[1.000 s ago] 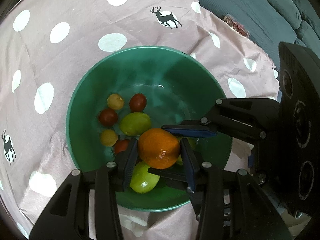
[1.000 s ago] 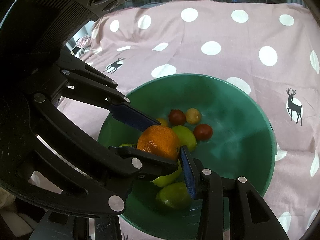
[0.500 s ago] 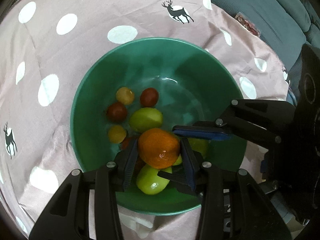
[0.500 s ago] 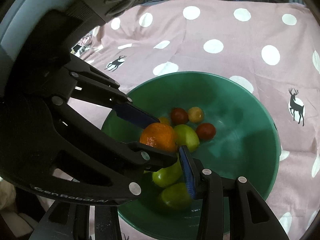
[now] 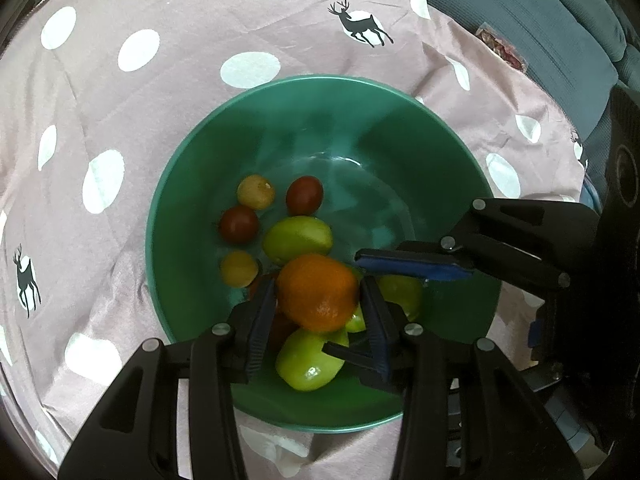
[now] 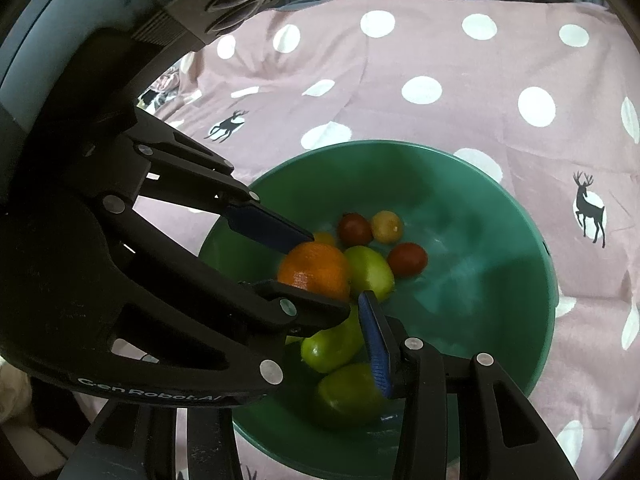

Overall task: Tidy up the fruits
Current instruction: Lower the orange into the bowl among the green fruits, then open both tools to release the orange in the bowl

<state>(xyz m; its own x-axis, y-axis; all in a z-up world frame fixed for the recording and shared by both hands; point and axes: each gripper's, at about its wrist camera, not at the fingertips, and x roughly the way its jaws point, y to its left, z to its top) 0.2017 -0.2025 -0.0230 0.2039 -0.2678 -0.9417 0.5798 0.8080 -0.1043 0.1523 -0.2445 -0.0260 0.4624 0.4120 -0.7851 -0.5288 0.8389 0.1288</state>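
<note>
The orange is clamped between the two blue pads of the left gripper, one pad touching each side. It is held above the fruit lying in the green bowl, over the near part of the bowl. In the right wrist view the orange sits at the tip of the left gripper's black linkage, which reaches in from the left over the bowl rim.

Directly under the orange lie green fruits: one at the near wall, one just beyond the orange, and a third partly hidden to the right. Farther in are small round fruits: two dark red and two yellow. A further reddish fruit shows behind the left pad, mostly hidden.

The right gripper enters from the right, its fingers set crosswise to the left gripper's. One blue pad lies just right of the orange; whether it touches cannot be told. The other finger passes beneath the left gripper. Its jaws stand apart, holding nothing; in its own view only its right pad is clear, the left side being covered by the left gripper.

The bowl rests on a pink cloth with white dots and deer prints. A teal cushion lies beyond the cloth's edge, upper right.
</note>
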